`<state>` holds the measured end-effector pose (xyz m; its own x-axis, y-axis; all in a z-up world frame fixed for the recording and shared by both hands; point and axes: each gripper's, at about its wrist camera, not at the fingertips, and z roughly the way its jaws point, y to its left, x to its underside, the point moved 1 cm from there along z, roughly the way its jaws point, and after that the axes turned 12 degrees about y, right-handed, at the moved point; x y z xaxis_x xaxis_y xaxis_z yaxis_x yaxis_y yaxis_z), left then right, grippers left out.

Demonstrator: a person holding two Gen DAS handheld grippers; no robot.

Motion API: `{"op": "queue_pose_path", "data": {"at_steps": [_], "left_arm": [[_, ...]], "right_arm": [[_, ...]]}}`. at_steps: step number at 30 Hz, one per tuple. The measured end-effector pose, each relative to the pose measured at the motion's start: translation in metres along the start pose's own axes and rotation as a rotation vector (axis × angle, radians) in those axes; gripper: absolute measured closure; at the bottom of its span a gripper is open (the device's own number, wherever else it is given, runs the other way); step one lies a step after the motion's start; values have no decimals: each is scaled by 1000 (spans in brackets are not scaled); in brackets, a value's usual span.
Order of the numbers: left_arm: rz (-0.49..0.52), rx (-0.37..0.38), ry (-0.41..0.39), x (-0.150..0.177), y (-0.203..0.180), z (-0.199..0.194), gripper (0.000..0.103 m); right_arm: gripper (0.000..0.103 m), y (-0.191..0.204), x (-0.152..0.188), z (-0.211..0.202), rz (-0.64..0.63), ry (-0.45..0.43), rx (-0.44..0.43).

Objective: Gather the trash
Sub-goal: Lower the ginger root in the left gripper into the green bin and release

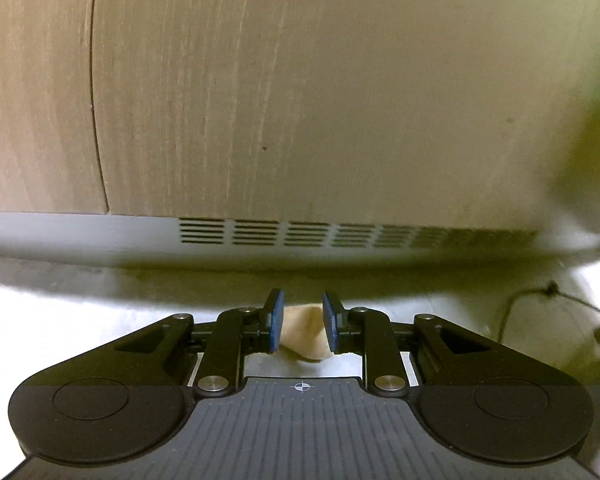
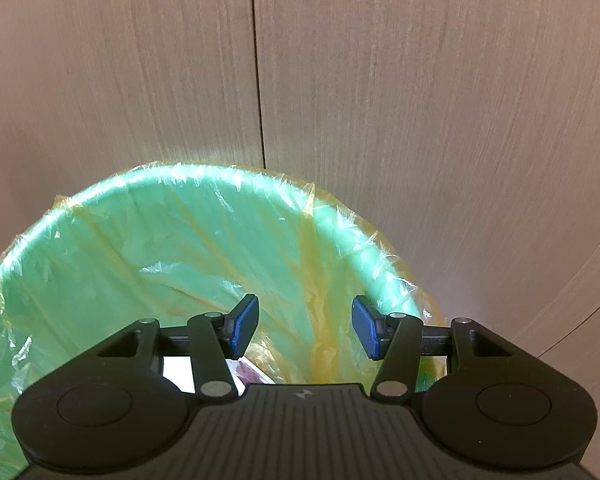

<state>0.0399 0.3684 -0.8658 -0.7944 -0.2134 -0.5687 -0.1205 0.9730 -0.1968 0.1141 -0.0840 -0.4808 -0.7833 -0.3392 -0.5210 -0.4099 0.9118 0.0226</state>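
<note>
A crumpled tan piece of paper (image 1: 304,336) lies on the pale floor, in the gap between the blue pads (image 1: 277,320) of my left gripper (image 1: 304,320). The jaws stand narrowly apart around it, and I see no pad pressing into the paper. My right gripper (image 2: 305,326) hangs open over the mouth of a green trash bin (image 2: 100,240) lined with a clear yellowish bag, with nothing between its fingers. A white and red scrap (image 2: 252,374) lies at the bottom of the bin, partly hidden by the gripper body.
A wood-grain cabinet front (image 1: 260,100) rises just behind the paper, with a grey vented kick plate (image 1: 300,234) along its base. A thin dark cable (image 1: 540,300) runs over the floor at the right. The bin stands against the same wood panelling (image 2: 420,100).
</note>
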Motion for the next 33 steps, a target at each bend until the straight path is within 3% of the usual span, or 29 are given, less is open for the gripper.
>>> {"op": "queue_pose_path", "data": {"at_steps": [5,10,16,20,24,28,33], "left_arm": [[-18,-24,0,-8,-23,27,76],[126,-179,-34,-13,-55,46,71],[169,-264,7,10,-58,45,42],[51,-222,43,14,-53,51,43],[-67,-153,12,6,-35,53,42],[-23,-161,-2,-13,-28,69,39],[-13,-180,52,-27,-37,100,37]], "right_arm": [[51,1,1,1,-6,2,13],[51,3,1,2,-19,5,32],[48,1,1,2,-19,4,21],[47,0,1,3,-25,4,9],[45,0,1,3,-34,7,6],[43,2,1,3,-44,8,3],[43,2,1,4,-49,12,7]]}}
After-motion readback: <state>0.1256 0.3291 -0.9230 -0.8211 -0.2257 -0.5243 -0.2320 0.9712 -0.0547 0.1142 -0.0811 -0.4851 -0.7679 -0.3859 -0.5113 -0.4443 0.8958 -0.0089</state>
